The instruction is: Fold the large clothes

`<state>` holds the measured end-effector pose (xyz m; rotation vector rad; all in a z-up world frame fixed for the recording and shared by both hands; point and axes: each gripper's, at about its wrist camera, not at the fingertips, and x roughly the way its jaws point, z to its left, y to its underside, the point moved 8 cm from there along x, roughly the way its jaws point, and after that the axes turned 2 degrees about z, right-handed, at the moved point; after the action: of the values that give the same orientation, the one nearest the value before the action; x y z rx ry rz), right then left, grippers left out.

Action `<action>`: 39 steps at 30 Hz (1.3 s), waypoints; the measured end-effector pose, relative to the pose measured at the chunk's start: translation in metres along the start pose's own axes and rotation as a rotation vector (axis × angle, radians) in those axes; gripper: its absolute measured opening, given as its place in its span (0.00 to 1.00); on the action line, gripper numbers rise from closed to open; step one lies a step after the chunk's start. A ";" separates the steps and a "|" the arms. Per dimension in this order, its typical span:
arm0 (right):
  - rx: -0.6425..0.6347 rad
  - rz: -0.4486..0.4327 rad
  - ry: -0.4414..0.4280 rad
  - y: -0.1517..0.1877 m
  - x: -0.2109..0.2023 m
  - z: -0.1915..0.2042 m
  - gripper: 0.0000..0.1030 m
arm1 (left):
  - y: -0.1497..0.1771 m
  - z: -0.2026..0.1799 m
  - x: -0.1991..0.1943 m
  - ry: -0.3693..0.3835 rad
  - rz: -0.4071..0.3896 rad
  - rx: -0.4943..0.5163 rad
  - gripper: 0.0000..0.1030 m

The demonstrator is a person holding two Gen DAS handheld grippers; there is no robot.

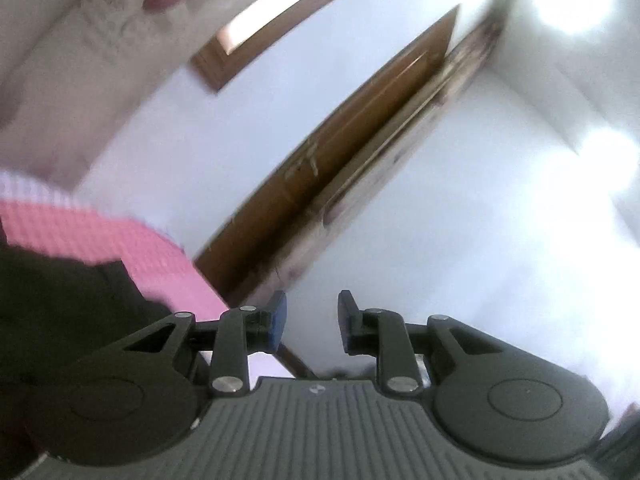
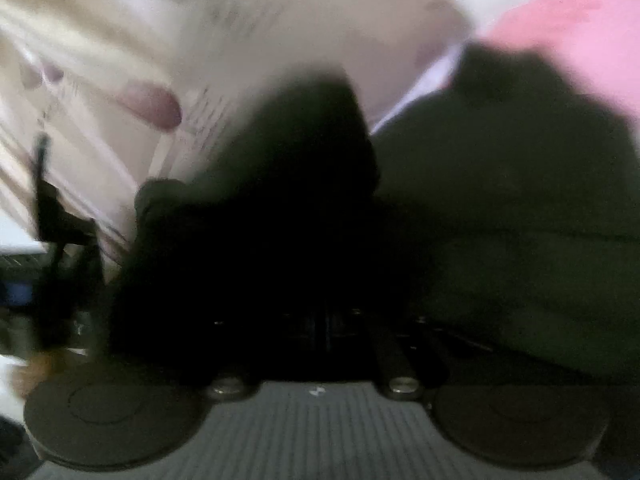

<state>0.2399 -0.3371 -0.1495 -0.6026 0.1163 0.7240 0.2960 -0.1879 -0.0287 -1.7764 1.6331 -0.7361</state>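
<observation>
Pink bedding (image 2: 580, 20) underlies dark garment (image 2: 500, 220) (blurred; orientation unclear).

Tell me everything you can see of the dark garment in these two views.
The dark garment looks like soft, olive-black cloth, bunched and blurred. In the right wrist view it fills the middle and right, draped over the right gripper and hiding its fingers. In the left wrist view it lies at the lower left, against the pink checked cloth.

left gripper (image 1: 311, 322): black | blue-padded fingers (image 1: 279, 320) | silver screws
</observation>
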 end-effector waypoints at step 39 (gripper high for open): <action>-0.252 -0.062 0.295 -0.120 -0.033 -0.024 0.24 | 0.082 0.040 -0.022 -0.340 -0.136 -0.011 0.92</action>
<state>0.2959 -0.4398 -0.1023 -0.9492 0.2813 0.5901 0.2696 -0.1675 -0.1168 -1.9142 1.3039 -0.4516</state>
